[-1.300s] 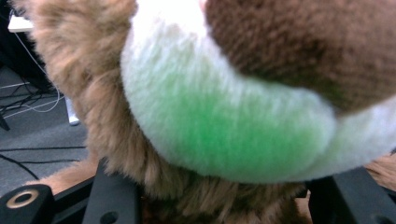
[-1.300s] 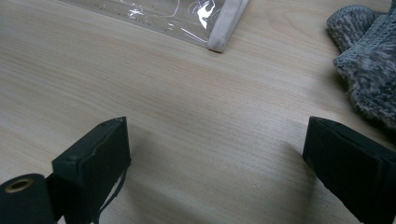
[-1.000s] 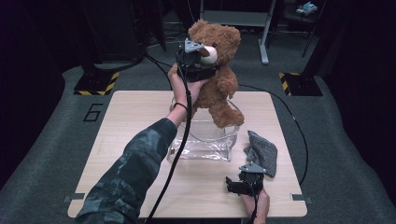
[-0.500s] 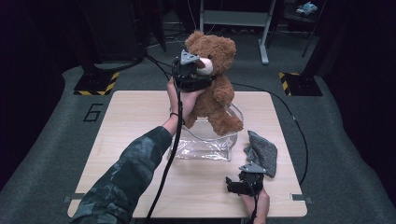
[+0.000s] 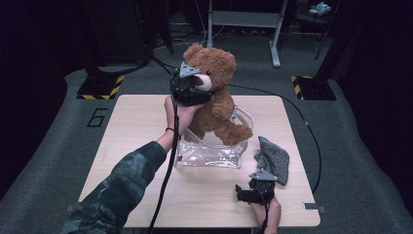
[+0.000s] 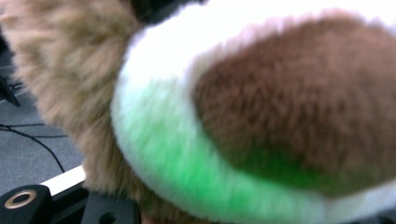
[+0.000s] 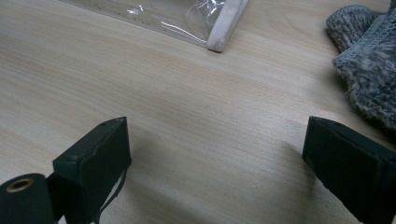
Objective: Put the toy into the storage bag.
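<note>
Teddy bear clamped in left tool.

Overhead light falls evenly on the pale desk while the room around it sinks into near black. In the left gripper view the teddy bear is a close, soft blur with a green tint; the right gripper view is sharp, with faint shadows under the jaws.

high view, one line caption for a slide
Left gripper holds a brown teddy bear above an open clear bag.
</note>
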